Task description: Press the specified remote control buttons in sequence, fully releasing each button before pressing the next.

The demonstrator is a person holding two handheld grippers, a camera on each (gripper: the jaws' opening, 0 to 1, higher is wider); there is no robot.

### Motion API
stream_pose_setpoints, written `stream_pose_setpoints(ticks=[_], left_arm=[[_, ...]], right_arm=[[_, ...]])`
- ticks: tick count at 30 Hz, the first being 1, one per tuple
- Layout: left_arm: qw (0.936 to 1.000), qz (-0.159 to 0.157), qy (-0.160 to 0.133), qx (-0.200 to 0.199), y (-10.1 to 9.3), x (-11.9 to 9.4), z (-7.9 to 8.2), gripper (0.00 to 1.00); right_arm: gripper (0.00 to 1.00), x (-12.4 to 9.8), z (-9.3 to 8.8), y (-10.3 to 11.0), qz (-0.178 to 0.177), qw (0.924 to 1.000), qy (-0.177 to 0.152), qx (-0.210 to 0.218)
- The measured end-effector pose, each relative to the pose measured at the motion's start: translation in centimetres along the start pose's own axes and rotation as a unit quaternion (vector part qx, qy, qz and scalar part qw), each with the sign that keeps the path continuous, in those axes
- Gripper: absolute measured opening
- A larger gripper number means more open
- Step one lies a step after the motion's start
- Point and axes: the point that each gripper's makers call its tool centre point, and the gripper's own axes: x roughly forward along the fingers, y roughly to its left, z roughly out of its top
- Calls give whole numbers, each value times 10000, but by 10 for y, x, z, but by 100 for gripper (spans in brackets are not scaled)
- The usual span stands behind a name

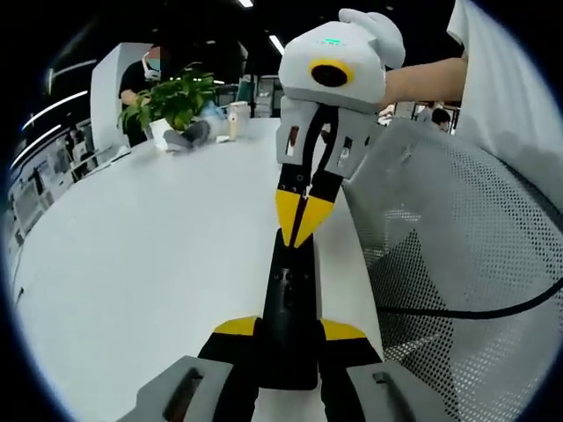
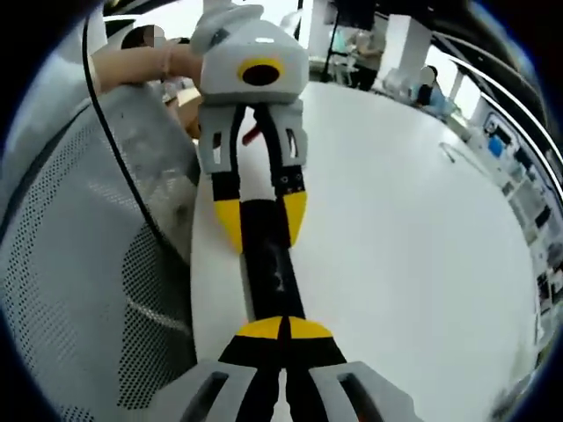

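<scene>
Black and slim, the remote control (image 1: 288, 308) lies along the edge of the white table (image 1: 158, 264), held between the two claws that face each other end to end. In the left gripper view the left claw (image 1: 288, 330) rises from the bottom with its yellow-tipped jaws spread to either side of the remote's near end, touching or just beside its edges, while the right claw (image 1: 299, 220) comes in from above with its yellow tips drawn together into a point on the remote's far end. In the right gripper view the right claw (image 2: 283, 327) shows its yellow tips closed together over the near end of the remote (image 2: 268, 259), and the left claw (image 2: 261, 220) straddles the far end with jaws apart. A grey mesh chair back (image 1: 457, 264) stands beside the table edge. A potted plant (image 1: 171, 101) and a cup (image 1: 237, 117) sit far across the table.
</scene>
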Motion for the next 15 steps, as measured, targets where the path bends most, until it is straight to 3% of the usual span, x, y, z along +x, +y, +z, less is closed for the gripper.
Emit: stream_pose_setpoints(ticks=[6, 8, 11, 15], left_arm=[[10000, -11, -20, -23, 0, 0, 0, 24], [10000, -12, -16, -15, 0, 0, -1, 24], [10000, -16, -4, -11, 0, 0, 0, 24], [10000, 23, 18, 32, 0, 1, -1, 24]], right_arm=[[0, 2, 0, 2, 54, 9994, 162, -295], [0, 3, 1, 2, 102, 9990, 335, -277], [0, 3, 0, 3, 174, 9954, 631, -701], [0, 4, 0, 1, 209, 9959, 687, -543]])
